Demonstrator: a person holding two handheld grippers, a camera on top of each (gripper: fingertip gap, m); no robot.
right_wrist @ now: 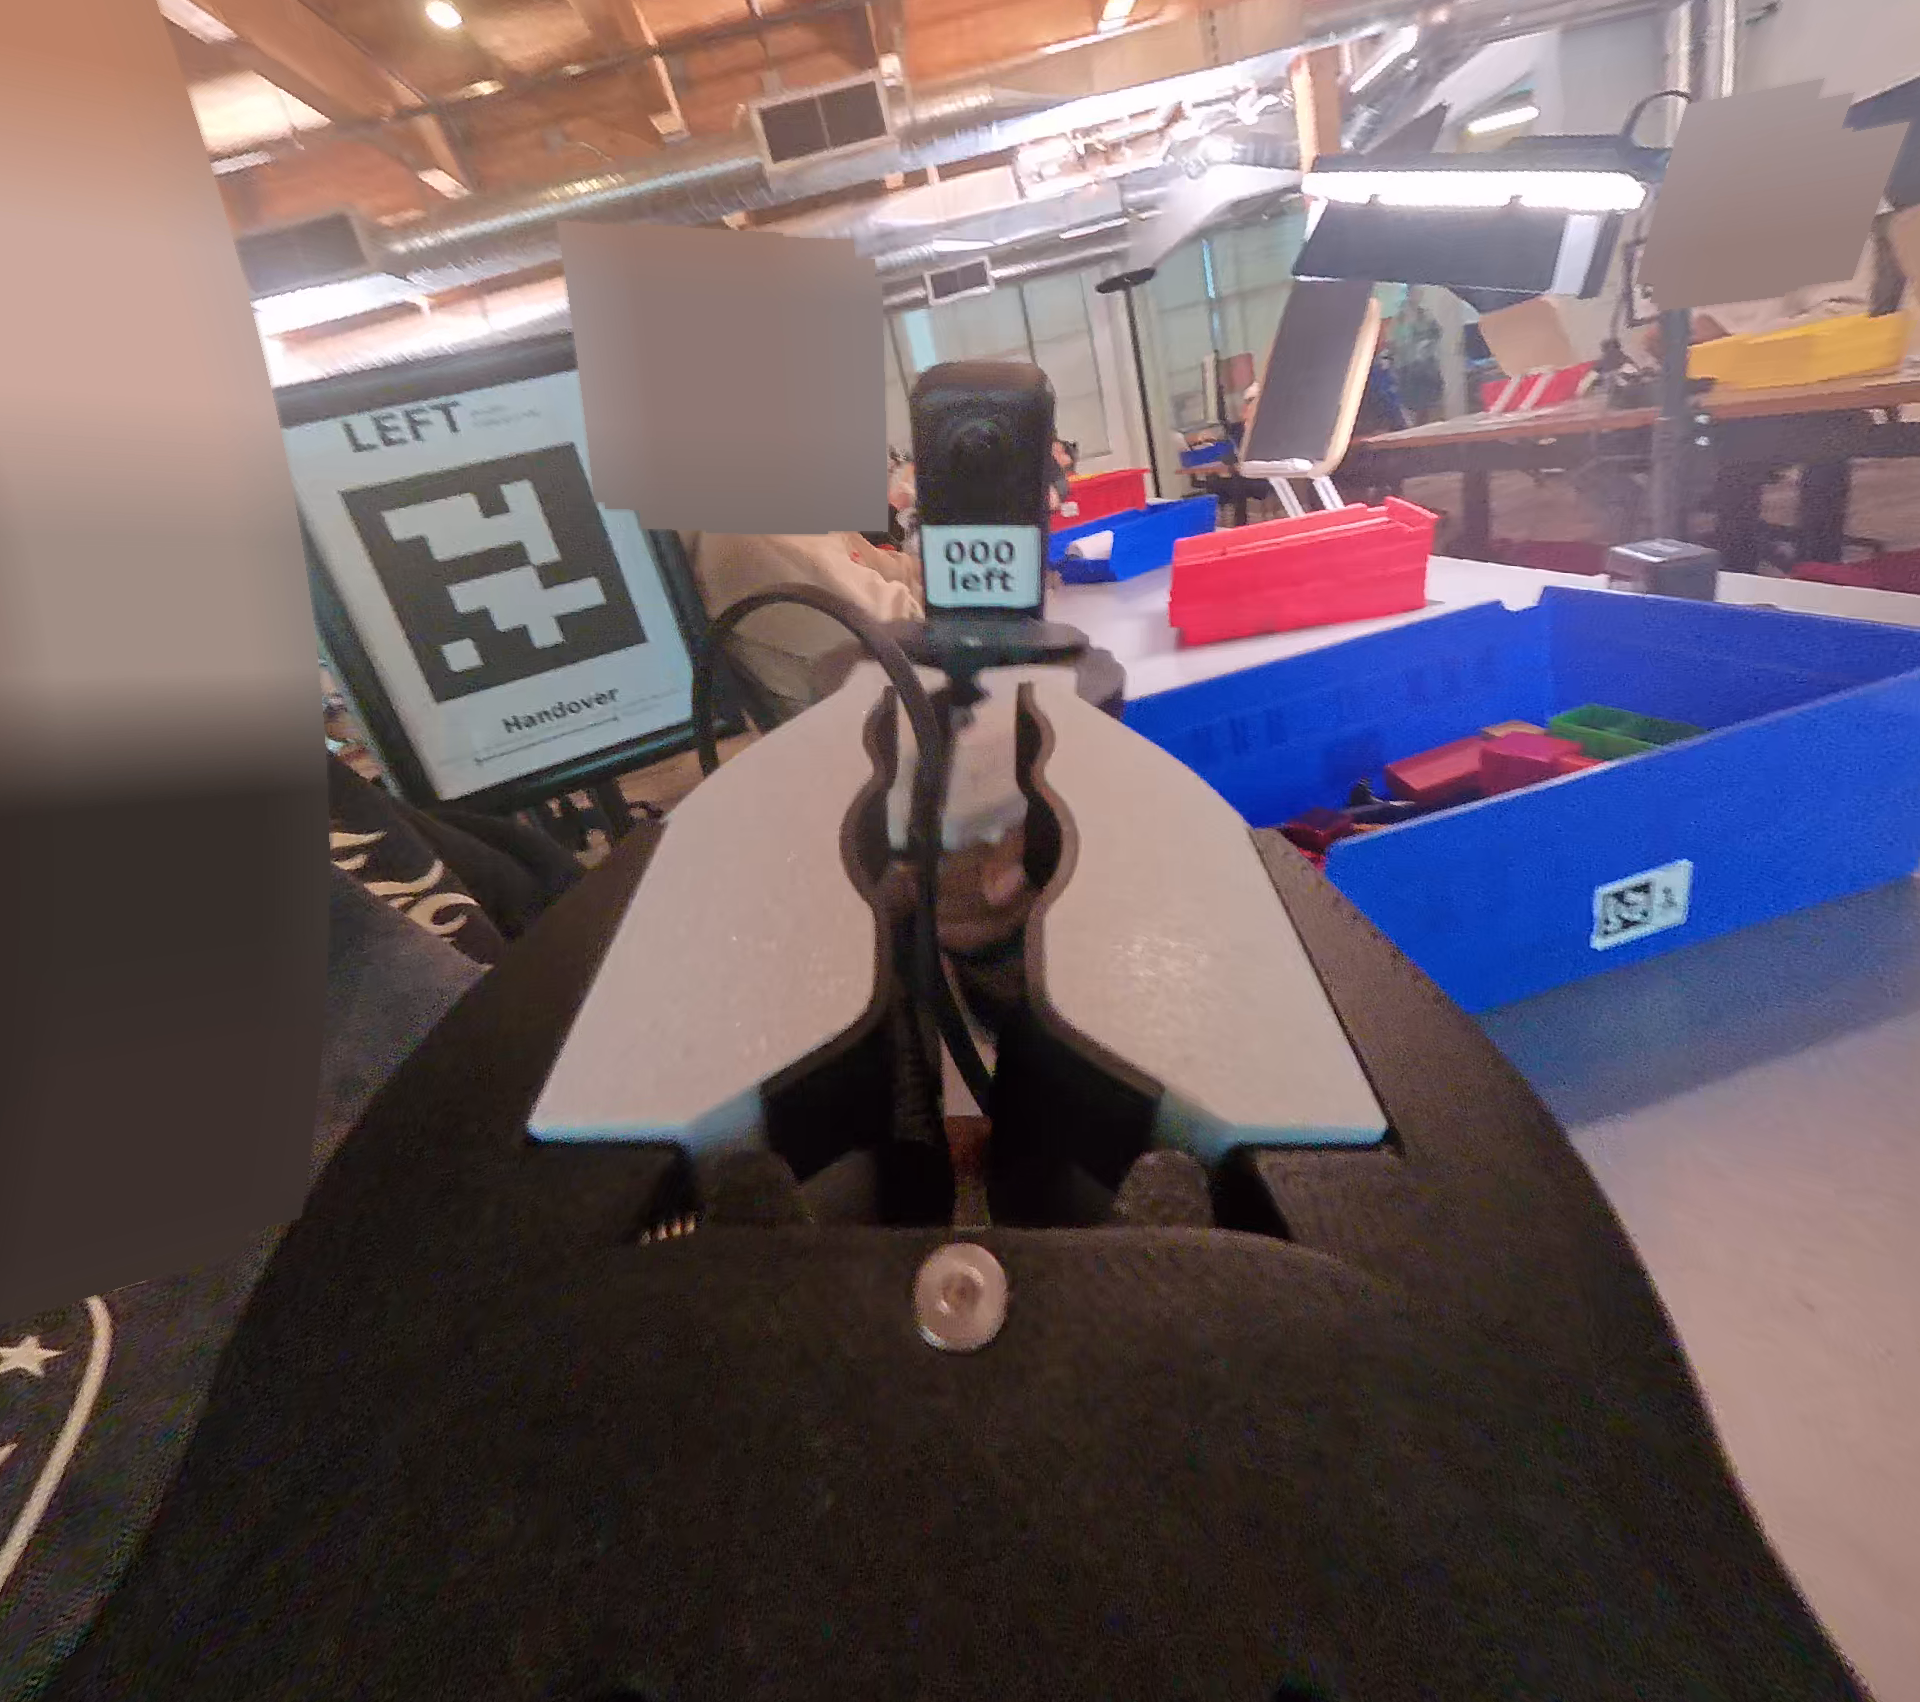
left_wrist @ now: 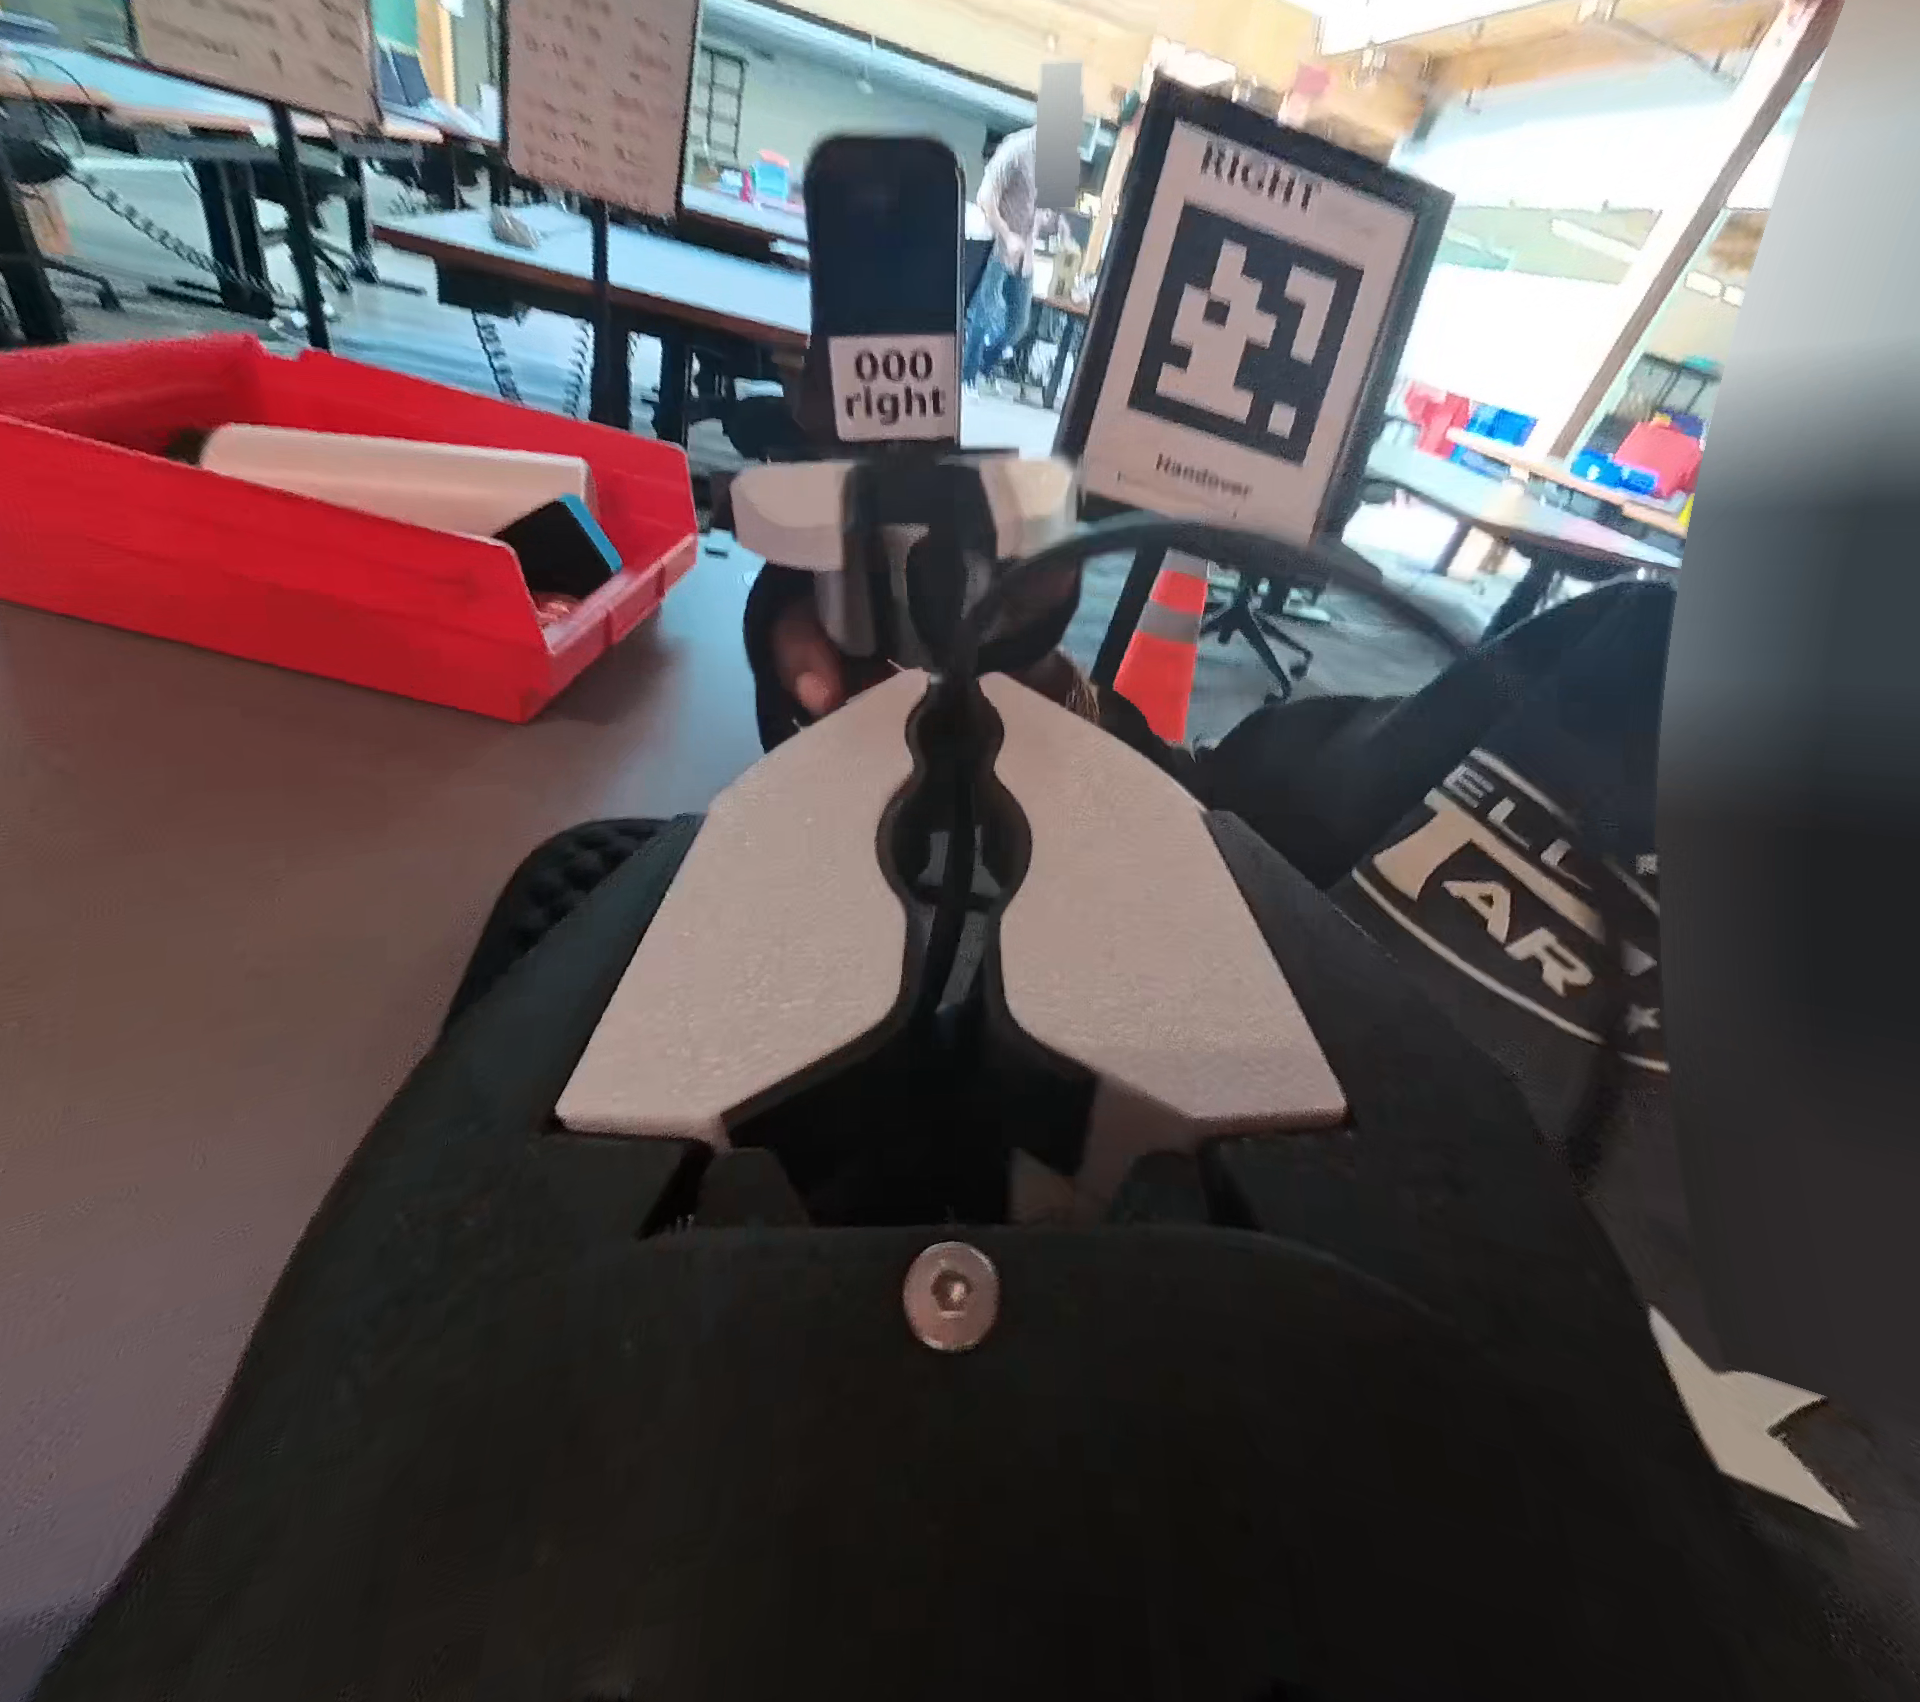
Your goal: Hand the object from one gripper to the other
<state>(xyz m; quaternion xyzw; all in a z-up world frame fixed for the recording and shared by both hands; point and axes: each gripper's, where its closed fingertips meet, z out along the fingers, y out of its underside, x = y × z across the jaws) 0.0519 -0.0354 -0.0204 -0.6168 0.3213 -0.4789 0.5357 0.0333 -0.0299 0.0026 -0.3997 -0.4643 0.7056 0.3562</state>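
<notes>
We judge the handover to be mid-exchange. The left hand-held gripper (left_wrist: 951, 696) is clenched on the black cable (left_wrist: 948, 821), which runs down the slot between its fingers. The right hand-held gripper (right_wrist: 954, 702) faces it tip to tip, jaws parted with the cable passing through the gap.

To do this step well, we keep the left clamp firm until the right jaws have closed squarely on the cable. We seat the thin cable in the flat of the pads, not in the scalloped notches. Only then do we let the left one go, since the slack loop arcing off to the side could tug it loose.

From the left wrist view we cannot tell whether the right pads touch the cable. Both cable ends are hidden behind the gripper bodies. The contents of the red bin (left_wrist: 312, 592) on the counter (left_wrist: 260, 873) are blurred.
</notes>
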